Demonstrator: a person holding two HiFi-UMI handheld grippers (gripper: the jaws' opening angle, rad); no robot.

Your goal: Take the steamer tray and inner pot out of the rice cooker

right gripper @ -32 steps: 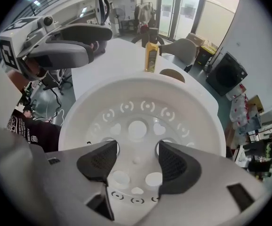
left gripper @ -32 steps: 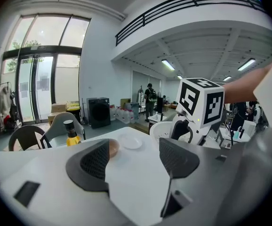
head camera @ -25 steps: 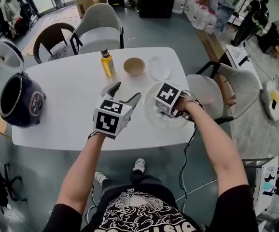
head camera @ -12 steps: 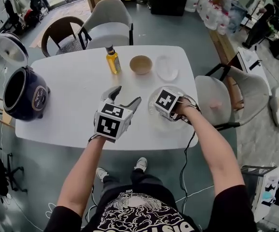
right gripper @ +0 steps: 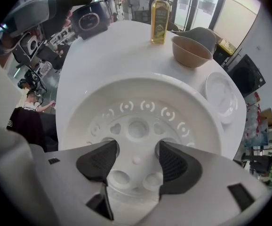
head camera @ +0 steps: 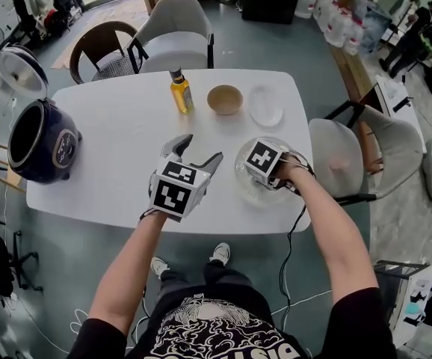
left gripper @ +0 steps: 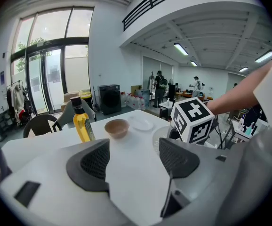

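Observation:
The white perforated steamer tray point(head camera: 247, 188) lies on the white table point(head camera: 111, 140), right of centre. My right gripper point(head camera: 265, 172) points straight down over the tray's middle point(right gripper: 145, 107). Its jaws stand open on either side of a small central nub, and the pads touch nothing. Above bare table to the tray's left, my left gripper point(head camera: 199, 152) hangs open with nothing between its fingers point(left gripper: 94, 163). The dark blue rice cooker point(head camera: 40, 142) stands at the table's left edge with its lid point(head camera: 20, 71) up. Its opening is dark and I cannot make out the inner pot.
A yellow oil bottle point(head camera: 180, 92), a brown bowl point(head camera: 225, 98) and a clear dish point(head camera: 265, 105) stand along the far side of the table. Grey chairs point(head camera: 175, 32) stand behind it and another point(head camera: 350, 152) at the right end.
Both grippers have sunk a little toward the table, the right one closer to the steamer tray. The tray and the rice cooker have stayed where they were.

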